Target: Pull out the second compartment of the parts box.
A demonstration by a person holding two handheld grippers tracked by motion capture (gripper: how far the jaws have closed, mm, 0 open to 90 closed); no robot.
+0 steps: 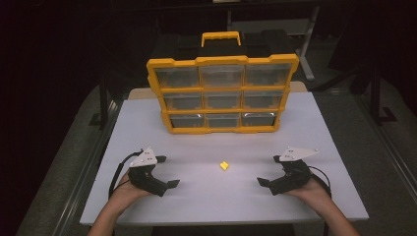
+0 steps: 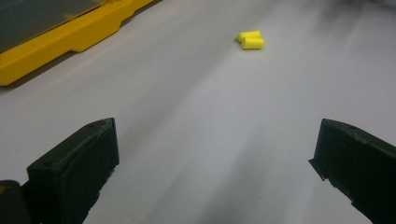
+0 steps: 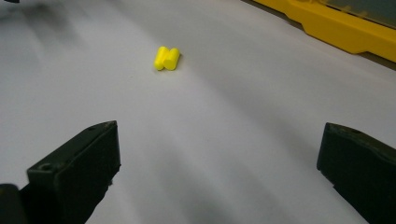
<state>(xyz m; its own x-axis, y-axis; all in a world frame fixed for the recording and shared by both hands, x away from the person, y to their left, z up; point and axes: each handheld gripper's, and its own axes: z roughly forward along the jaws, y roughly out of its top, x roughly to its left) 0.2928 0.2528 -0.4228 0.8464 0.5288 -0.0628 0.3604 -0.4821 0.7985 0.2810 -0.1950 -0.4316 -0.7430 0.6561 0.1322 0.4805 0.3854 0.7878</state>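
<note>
Two bright yellow foam earplugs point(image 1: 224, 165) lie on the plain pale grey surface point(image 1: 319, 147). The organiser case point(image 1: 222, 93) has a yellow frame and handle, a black back and clear, greyish drawer fronts. The left gripper point(image 1: 163, 172) and right gripper point(image 1: 269, 170) are black, each topped by a light grey plate.

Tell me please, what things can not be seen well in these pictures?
- Drawer contents of the yellow organizer: high view, too small and dim behind the drawer fronts.
- Organizer in both gripper views: cut off by the top edge.
- The two yellow cylinders: high view, too small to tell apart.
</note>
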